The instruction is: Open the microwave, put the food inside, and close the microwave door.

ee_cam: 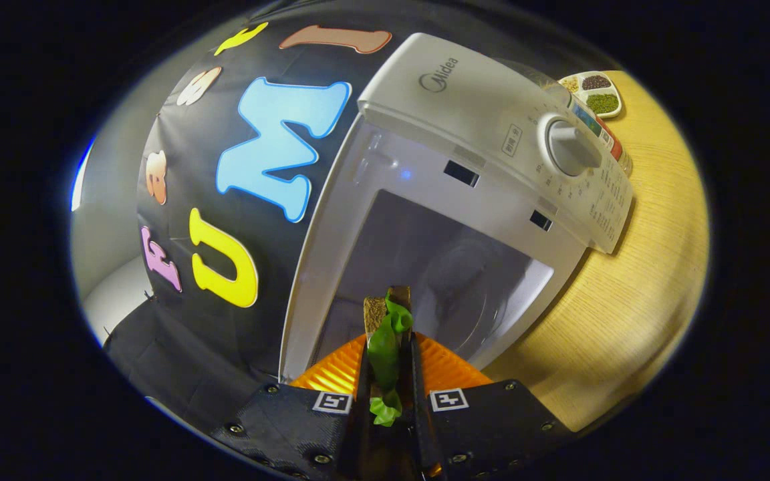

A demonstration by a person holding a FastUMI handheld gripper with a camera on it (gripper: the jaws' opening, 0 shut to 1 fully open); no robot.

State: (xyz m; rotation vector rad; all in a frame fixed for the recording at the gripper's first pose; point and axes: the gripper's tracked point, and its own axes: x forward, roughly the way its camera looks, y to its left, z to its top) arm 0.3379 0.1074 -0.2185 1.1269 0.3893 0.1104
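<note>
One microwave (492, 174) stood on the wooden worktop (632, 294), seen tilted by the camera's roll, with its cavity open toward the tool (388, 354). One round knob (569, 148) sat on its control panel, and two dark rectangular latch slots (461, 173) showed on the front frame beside the opening — one nearer the top of the frame, the other further along it. Inside the cavity a single round glass turntable (465, 300) lay on the floor, pale and hard to make out against the walls.

The tool held one piece of food — a sandwich (385, 327) with brown bread and a green lettuce leaf spilling from it. Both fingers pressed against it from either side, set narrow, with the sandwich standing on edge between them. Its long axis ran forward along the fingers, its far end pointing into the microwave's opening and reaching just past the fingertips, at the threshold of the cavity; a scrap of lettuce hung back near the tool's body. Whether the sandwich's tip had crossed inside the cavity could not be told.

Beyond the microwave, on the far part of the worktop, stood one white divided dish (592, 93) with three compartments, one filled with green grains, one with dark ones and one with pale ones. It stood well apart from the tool, close beside the microwave's far corner.
</note>
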